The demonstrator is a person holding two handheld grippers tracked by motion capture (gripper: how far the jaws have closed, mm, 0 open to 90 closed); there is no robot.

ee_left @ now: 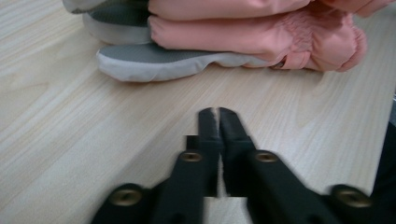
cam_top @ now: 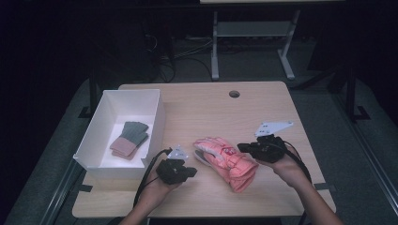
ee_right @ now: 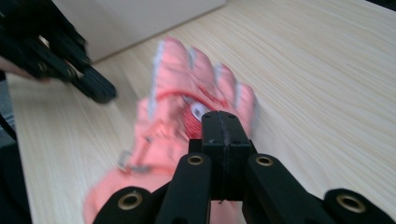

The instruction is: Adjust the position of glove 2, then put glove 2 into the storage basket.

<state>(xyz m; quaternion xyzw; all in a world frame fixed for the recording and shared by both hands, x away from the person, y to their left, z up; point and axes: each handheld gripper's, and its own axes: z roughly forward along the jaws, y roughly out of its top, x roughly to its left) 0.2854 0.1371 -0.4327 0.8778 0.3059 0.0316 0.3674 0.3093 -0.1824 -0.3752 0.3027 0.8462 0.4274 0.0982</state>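
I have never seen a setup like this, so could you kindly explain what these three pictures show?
A person sits at a wooden table, holding hand-operated tongs in each hand: the left tongs and the right tongs. One picture looks down from above; the other two come from cameras riding on the tongs, looking along their black jaws. On the table lie pink gloves and a white box containing folded socks. Both tongs are shut and hold nothing; the gloves lie between them.

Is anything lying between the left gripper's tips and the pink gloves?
No. In the left gripper view, only bare table separates the shut left gripper from the pink gloves.
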